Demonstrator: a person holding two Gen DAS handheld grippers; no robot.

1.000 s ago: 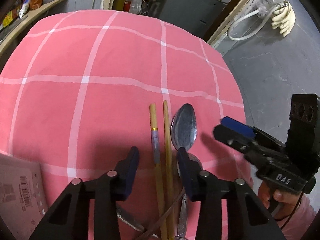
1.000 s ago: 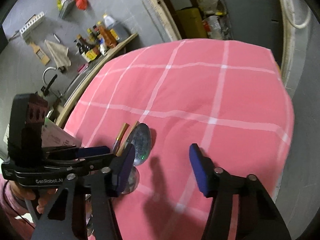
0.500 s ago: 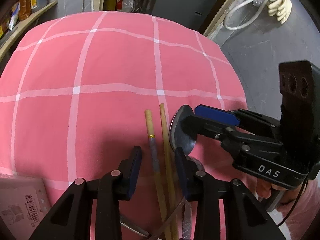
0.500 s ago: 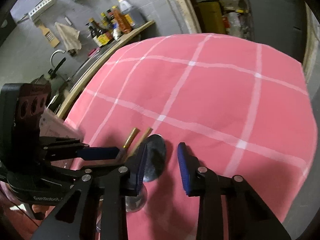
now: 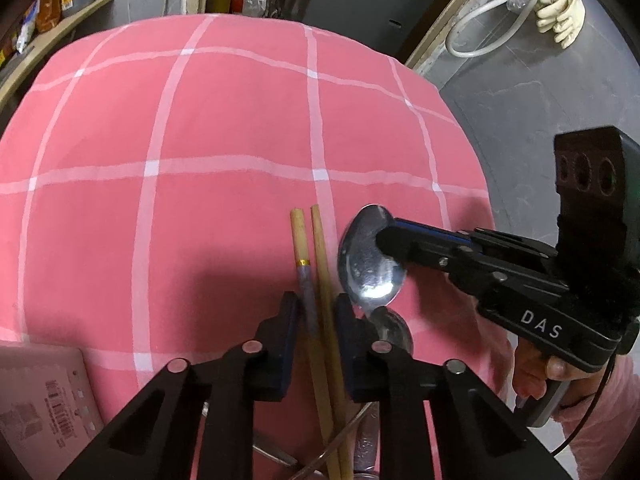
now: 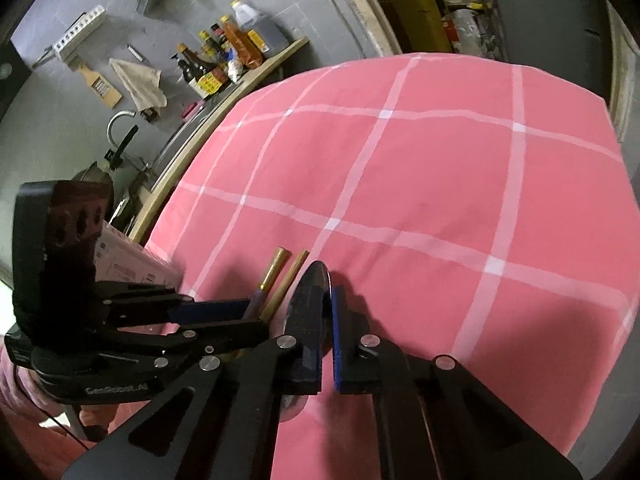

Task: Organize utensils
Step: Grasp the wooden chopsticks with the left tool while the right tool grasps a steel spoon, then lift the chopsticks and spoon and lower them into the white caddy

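Two wooden chopsticks [image 5: 316, 240] lie side by side on the pink checked tablecloth [image 5: 200, 208]. My left gripper [image 5: 316, 308] straddles them; its jaws are closing and the pads sit just beside the sticks. A steel spoon [image 5: 366, 264] stands tipped on its edge to their right. My right gripper [image 5: 386, 236] is shut on the spoon's bowl. From the right wrist, the spoon's rim [image 6: 320, 272] pokes out between the pads of the right gripper [image 6: 330, 308]. There the left gripper [image 6: 248, 316] reaches the chopsticks [image 6: 280, 268] from the left. A second spoon [image 5: 394, 328] lies below the first.
A printed cardboard pack [image 5: 40, 412] lies at the cloth's near left. More utensil handles [image 5: 276, 456] cross under my left gripper. A shelf of sauce bottles [image 6: 216, 64] runs along the table's left side. The cloth drops off to grey floor [image 5: 540, 120] on the right.
My right gripper came in over the spoon and closed on its bowl, tipping it up on edge. The left jaws narrowed around the chopsticks.
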